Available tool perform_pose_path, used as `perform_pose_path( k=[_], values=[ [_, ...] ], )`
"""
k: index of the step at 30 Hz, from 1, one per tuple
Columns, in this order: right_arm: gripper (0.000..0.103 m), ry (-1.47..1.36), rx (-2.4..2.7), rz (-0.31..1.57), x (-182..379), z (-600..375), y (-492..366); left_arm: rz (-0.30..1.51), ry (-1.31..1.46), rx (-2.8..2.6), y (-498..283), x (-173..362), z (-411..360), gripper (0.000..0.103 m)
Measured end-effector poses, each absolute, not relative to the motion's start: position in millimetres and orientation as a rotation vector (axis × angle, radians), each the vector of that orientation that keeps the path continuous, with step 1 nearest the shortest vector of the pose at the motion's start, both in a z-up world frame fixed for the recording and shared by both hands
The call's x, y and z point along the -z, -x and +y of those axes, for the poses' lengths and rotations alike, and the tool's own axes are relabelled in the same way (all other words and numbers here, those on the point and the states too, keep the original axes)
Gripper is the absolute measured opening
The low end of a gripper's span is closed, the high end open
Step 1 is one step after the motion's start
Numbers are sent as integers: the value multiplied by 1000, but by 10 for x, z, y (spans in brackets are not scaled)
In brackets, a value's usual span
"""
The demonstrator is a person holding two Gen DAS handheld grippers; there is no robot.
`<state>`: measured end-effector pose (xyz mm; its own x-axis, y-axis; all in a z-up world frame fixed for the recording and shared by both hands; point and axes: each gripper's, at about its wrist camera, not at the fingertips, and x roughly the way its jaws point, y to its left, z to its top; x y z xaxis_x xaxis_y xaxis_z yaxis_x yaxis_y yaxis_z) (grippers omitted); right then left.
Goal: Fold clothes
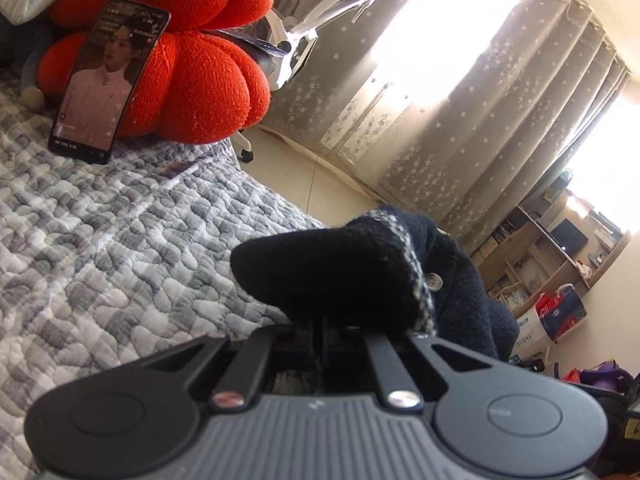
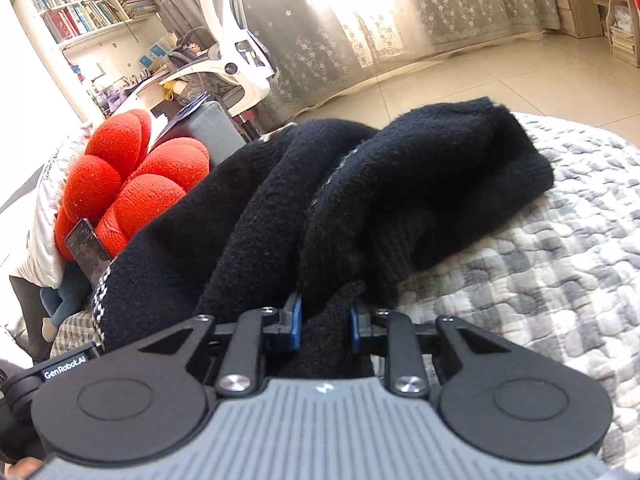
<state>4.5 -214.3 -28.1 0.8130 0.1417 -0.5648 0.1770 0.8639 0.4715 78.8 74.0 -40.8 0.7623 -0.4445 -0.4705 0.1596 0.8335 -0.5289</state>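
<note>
A black knit cardigan (image 1: 360, 264) with a black-and-white trim and a round button drapes over my left gripper (image 1: 320, 326), which is shut on its edge and holds it above the bed; the fingertips are hidden by the cloth. In the right wrist view the same cardigan (image 2: 360, 200) lies bunched in thick folds on the quilt. My right gripper (image 2: 325, 320) is shut on a fold of it, with the blue pads (image 2: 295, 318) pressed into the cloth.
A grey-and-white checked quilt (image 1: 100, 248) covers the bed. A red flower-shaped cushion (image 1: 192, 60) props up a phone (image 1: 106, 80) at the far left. A white office chair (image 2: 236, 52), curtains, tiled floor and shelves stand beyond the bed edge.
</note>
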Motion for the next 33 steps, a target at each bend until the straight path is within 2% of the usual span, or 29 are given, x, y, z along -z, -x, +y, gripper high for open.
perform_pose_path(
  k=[7, 10, 18, 20, 21, 22, 23, 24, 25, 33],
  values=[
    [22, -526, 107, 577, 12, -2430, 341, 616, 467, 315, -557, 212, 943, 3],
    [11, -518, 134, 576, -50, -2526, 466, 620, 459, 314, -444, 136, 982, 3],
    [12, -488, 168, 610, -54, -2696, 598, 655, 399, 354, -281, 113, 1005, 5],
    [15, -479, 161, 620, -55, -2732, 637, 653, 385, 354, -273, 130, 1016, 11],
    [16, -473, 159, 622, -54, -2747, 658, 654, 385, 356, -273, 139, 1033, 25],
    [22, -467, 158, 623, -53, -2762, 679, 655, 389, 359, -275, 149, 1053, 35],
    [39, -461, 157, 625, -53, -2778, 700, 657, 394, 362, -275, 158, 1071, 55],
    [50, -456, 156, 627, -52, -2793, 721, 659, 396, 362, -277, 168, 1087, 65],
    [60, -450, 155, 629, -51, -2808, 743, 662, 394, 362, -283, 182, 1100, 66],
    [60, -432, 167, 676, 47, -2993, 847, 785, 352, 352, -404, 443, 1128, 64]
  ],
)
